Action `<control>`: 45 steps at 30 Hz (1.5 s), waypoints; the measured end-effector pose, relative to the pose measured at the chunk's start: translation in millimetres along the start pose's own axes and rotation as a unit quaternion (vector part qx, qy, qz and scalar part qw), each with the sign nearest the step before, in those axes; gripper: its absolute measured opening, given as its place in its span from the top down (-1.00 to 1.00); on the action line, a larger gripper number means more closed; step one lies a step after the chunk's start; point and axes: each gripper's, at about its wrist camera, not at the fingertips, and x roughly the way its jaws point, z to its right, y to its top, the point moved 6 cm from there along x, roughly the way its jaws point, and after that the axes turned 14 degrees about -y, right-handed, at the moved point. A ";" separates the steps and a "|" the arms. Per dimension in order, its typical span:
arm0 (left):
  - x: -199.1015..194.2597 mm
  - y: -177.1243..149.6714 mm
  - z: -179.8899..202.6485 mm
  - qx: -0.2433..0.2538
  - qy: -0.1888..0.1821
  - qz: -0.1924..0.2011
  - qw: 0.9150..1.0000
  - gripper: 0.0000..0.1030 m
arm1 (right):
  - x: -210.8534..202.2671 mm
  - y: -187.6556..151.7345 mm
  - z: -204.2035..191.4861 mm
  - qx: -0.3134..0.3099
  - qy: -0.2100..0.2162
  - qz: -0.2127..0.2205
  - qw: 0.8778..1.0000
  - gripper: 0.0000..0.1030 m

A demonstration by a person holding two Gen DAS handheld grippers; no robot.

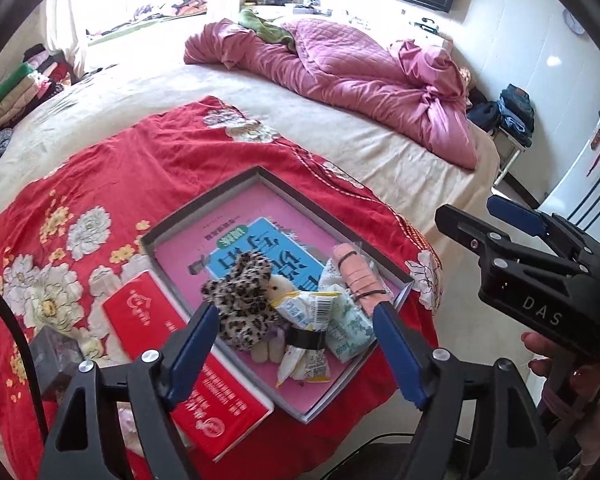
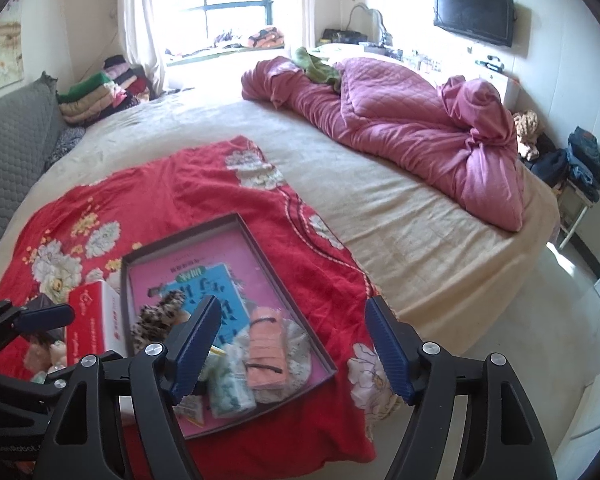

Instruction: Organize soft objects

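Note:
A dark-rimmed tray point(image 1: 324, 216) with a pink floor lies on a red flowered cloth point(image 1: 140, 160) on the bed. In it are a blue book point(image 1: 268, 252), a leopard-print soft piece point(image 1: 242, 300), a small pale plush toy point(image 1: 280, 286), tissue packs point(image 1: 346, 320), snack packets and a peach bundle point(image 1: 358, 276) with a dark band round it. My left gripper point(image 1: 296, 312) hangs open above these items, touching none. My right gripper point(image 2: 293, 304) is open and empty over the tray's point(image 2: 286, 292) near end, above the peach bundle point(image 2: 266, 352) and tissue pack point(image 2: 230, 388).
A red box point(image 1: 148, 312) lies against the tray's left side, with a small dark box point(image 1: 56, 352) beside it. A crumpled pink quilt point(image 1: 340, 68) fills the bed's far right. Folded clothes point(image 2: 96, 92) are stacked by the window. The floor is to the right.

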 end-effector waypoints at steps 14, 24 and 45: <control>-83.5 -18.9 -47.4 -0.021 0.053 0.049 0.997 -0.61 | -58.2 18.7 -53.6 0.018 0.056 0.054 0.997 -0.46; -135.3 -37.9 -76.8 -0.039 0.082 0.078 0.993 -0.61 | -111.9 36.7 -91.8 0.020 0.093 0.105 0.990 -0.46; -228.2 -100.6 -135.9 -0.092 0.130 0.117 0.980 -0.61 | -210.1 18.3 -171.1 -0.021 0.182 0.156 0.971 -0.47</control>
